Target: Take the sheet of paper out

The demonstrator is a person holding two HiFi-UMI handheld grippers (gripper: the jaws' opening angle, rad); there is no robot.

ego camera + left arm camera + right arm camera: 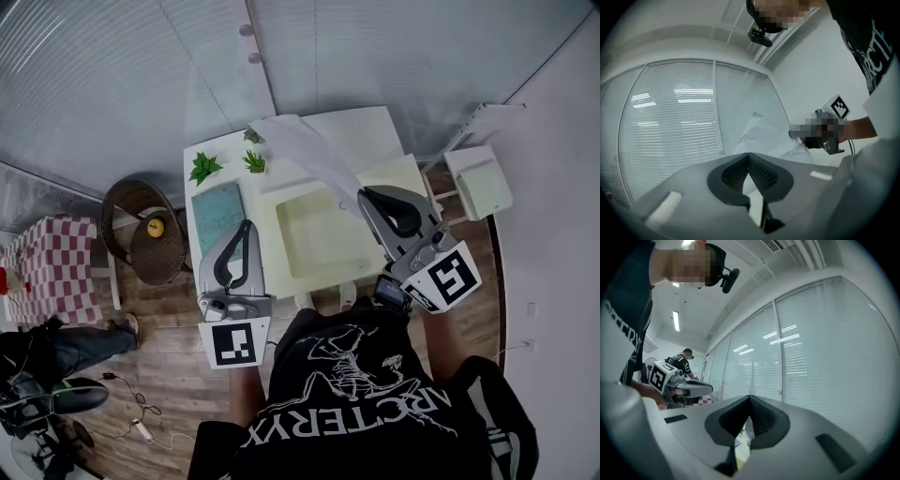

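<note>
While the right claw [364, 199] pinches the sheet of paper [305, 150] by its near edge, sheet raised above the white table [370, 127], far edge free in open air, left claw [246, 225] closed and empty at the table's front-left side, only the left gripper view showing the sheet's broad face.

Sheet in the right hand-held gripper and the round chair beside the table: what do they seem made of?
Sheet: thin white paper, matte; it bows limply from the right hand-held gripper. Chair: probably dark brown wicker or rattan, judging by its curved rim; the weave is too small to confirm.
</note>
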